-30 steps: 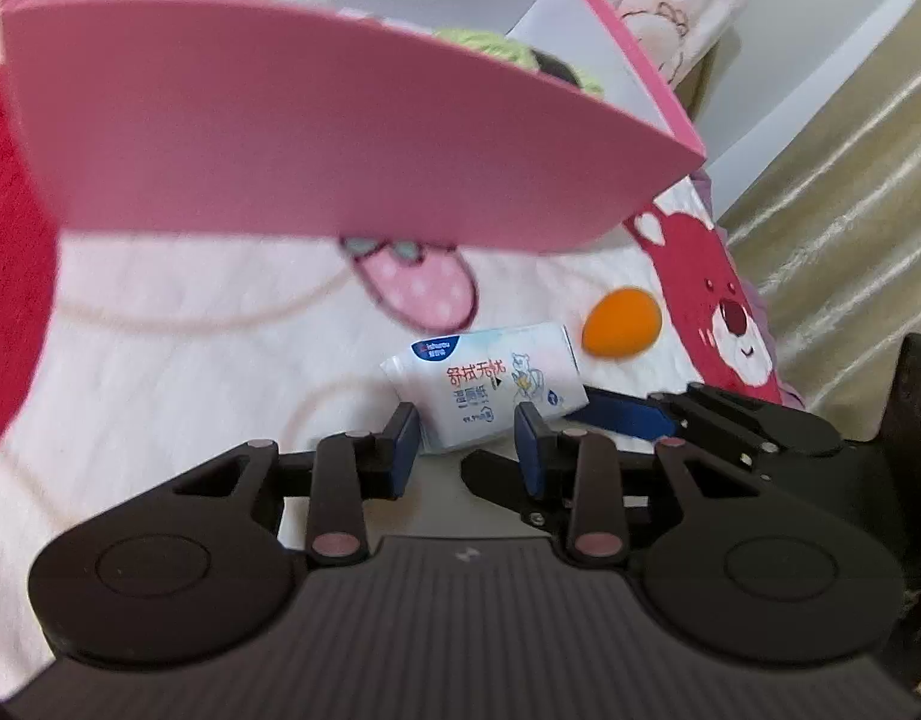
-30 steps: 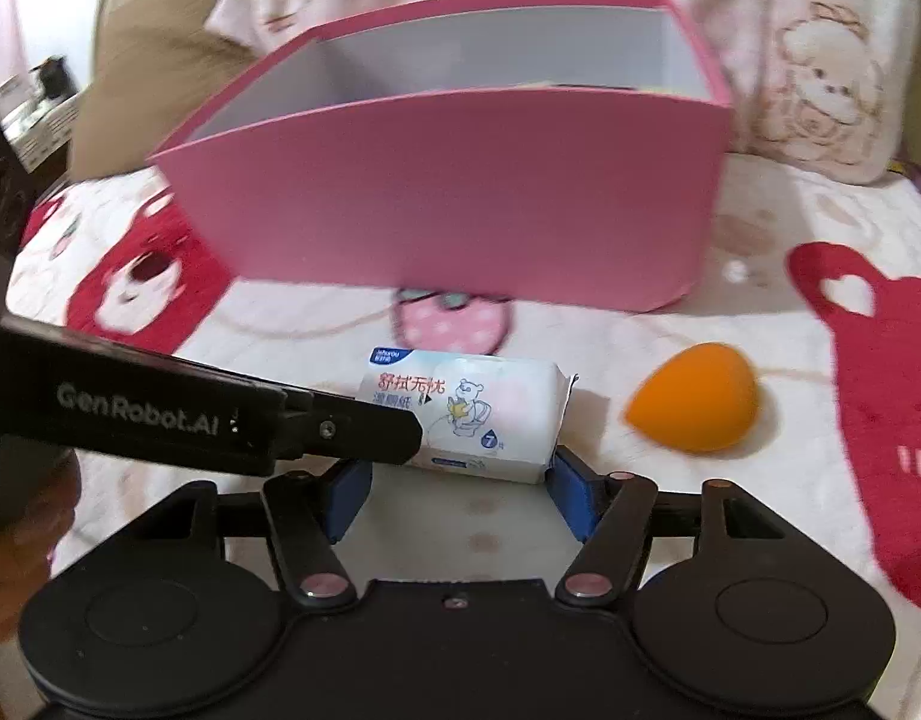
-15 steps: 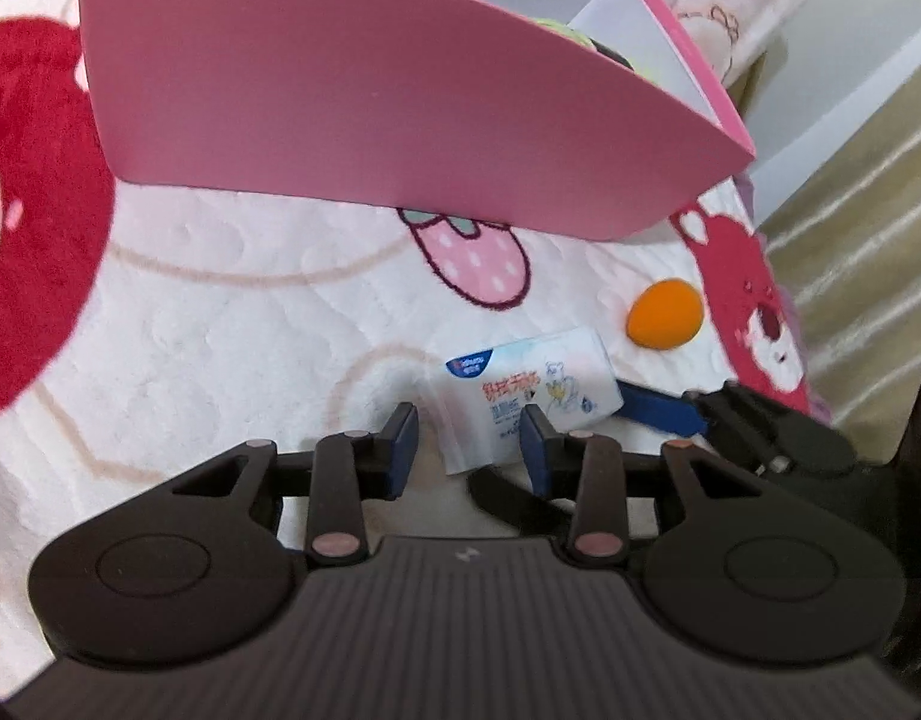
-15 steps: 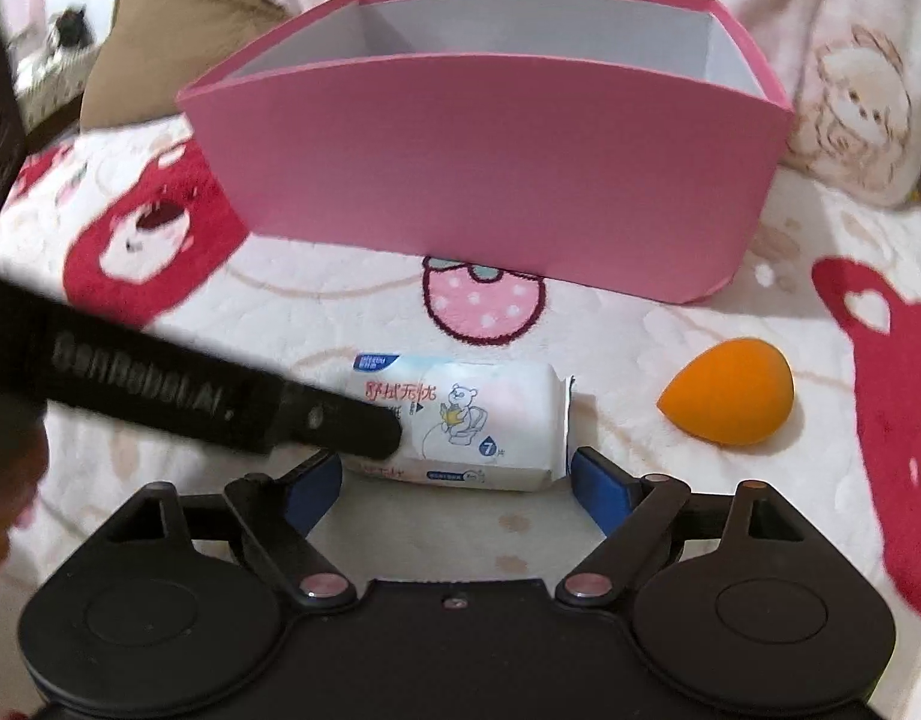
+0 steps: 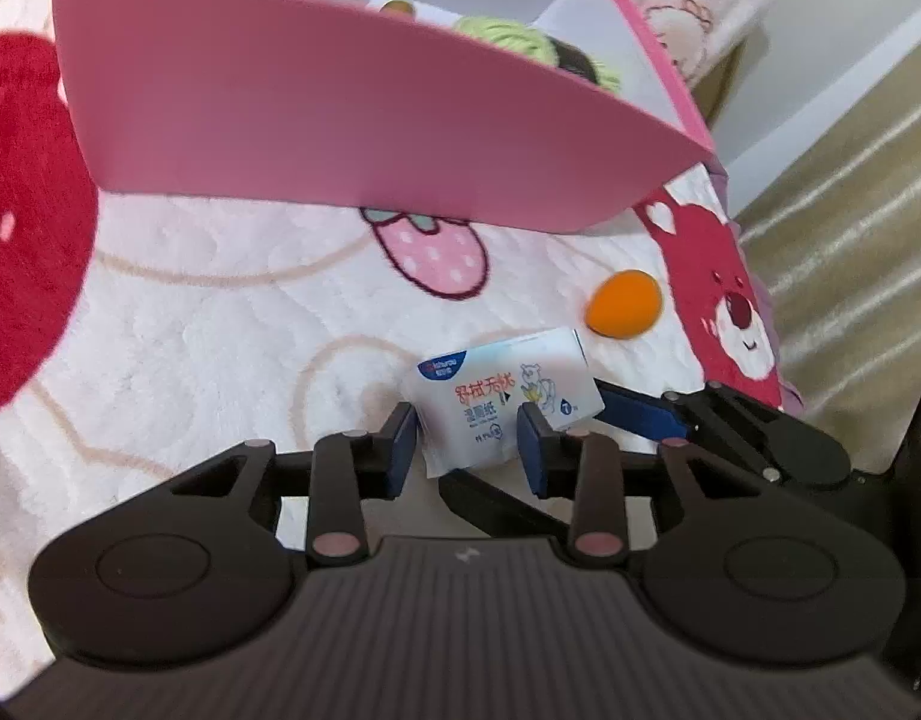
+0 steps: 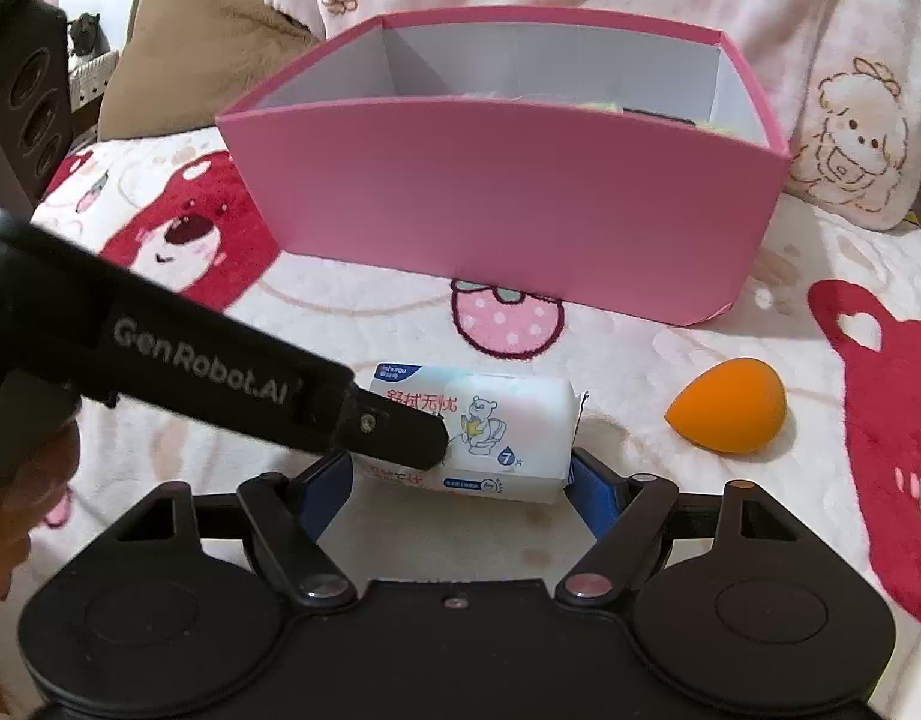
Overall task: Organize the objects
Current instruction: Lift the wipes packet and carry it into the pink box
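Right gripper (image 6: 460, 483) jaws had just been closing again w/ the wipes pack (image 6: 469, 435) between them, pads flanking its ends, not clearly pressing. Left gripper (image 5: 466, 444), nearly shut, seemed to pinch pack's edge. Pink box (image 6: 508, 204) ahead, orange sponge (image 6: 727, 405) front-right. Step: securing pack; next needs firm squeeze, lift into box.

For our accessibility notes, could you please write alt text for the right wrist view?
A white wet-wipes pack lies on a bear-print blanket between the fingers of the right claw, with the left claw resting on it. An orange sponge sits to its right, a pink box behind.
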A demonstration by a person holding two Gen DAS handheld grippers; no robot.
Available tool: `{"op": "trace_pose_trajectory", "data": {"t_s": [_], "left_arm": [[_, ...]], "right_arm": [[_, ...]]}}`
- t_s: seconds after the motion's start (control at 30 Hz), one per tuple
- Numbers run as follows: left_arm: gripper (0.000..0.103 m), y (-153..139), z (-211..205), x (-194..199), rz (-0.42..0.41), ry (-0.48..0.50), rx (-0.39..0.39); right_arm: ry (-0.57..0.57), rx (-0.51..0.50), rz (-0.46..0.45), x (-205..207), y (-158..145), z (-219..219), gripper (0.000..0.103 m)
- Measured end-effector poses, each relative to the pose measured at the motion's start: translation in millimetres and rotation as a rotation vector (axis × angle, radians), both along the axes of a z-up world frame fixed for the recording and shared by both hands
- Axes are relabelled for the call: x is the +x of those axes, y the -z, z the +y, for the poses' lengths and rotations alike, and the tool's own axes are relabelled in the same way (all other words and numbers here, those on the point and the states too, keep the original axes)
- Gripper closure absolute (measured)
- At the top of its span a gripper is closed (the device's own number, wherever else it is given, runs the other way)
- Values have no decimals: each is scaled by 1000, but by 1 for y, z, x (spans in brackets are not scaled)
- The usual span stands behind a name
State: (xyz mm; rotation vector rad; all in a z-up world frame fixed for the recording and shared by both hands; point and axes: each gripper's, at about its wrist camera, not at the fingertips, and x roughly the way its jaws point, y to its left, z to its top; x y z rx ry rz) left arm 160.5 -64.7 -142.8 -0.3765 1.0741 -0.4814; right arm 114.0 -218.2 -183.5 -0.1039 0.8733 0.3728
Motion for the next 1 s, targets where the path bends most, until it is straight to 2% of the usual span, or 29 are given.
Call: {"op": "trace_pose_trajectory", "data": {"t_s": [0.3,0.53,0.67,0.8,1.0], "left_arm": [[68,-56,-4,-22,-63,72,52],[67,-119,0,-25,-178,91,40],[67,-154,11,-16,-244,69,38],[67,-182,26,6,-260,31,45],[67,-199,43,51,-258,-37,105]], "right_arm": [[68,17,-54,-33,-43,6,22],[77,-15,-189,-46,-102,8,22],[46,-5,-247,-33,-135,12,22],[15,35,-276,-8,-160,17,23],[-37,72,-271,47,-174,34,23]]}}
